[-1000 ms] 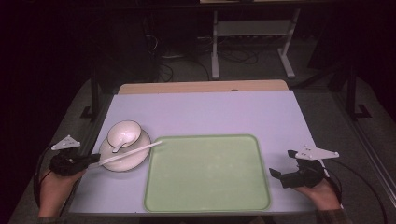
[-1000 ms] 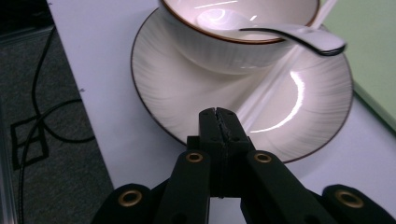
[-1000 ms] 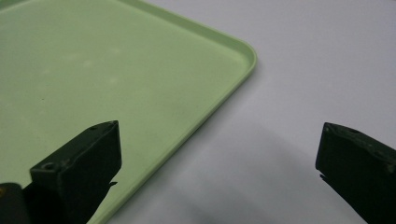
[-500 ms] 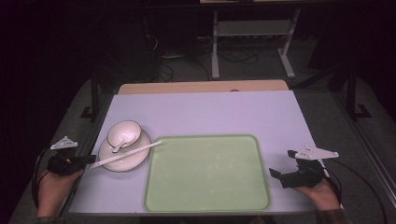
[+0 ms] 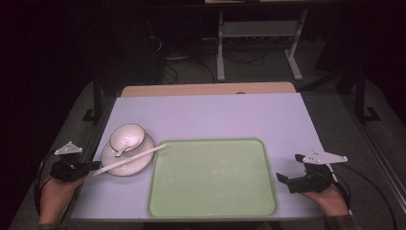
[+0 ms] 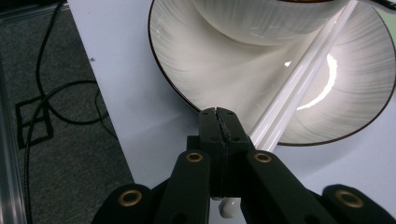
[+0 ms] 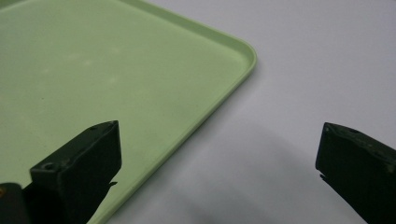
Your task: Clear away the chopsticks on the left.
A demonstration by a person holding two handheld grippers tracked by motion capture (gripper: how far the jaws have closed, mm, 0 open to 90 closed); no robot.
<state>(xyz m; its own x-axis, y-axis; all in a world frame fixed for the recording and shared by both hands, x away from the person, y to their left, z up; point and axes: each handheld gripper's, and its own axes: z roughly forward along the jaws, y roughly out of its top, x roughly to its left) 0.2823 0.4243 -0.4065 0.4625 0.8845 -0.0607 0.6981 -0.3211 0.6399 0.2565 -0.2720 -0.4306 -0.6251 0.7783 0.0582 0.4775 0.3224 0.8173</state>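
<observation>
Though clamped in left tongs (image 6: 219,114), chopsticks (image 5: 129,160) across plate (image 5: 125,168).

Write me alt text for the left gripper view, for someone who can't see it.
The left hand-held gripper, jaws shut together, sits at the near rim of a white plate on a pale table. A pair of white chopsticks runs across the plate, its near end passing right beside and beneath the jaws. A white bowl stands on the plate's far side.

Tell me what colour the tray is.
Pale green. The tray shows best in the high view; the right gripper view shows its corner close up.
</observation>
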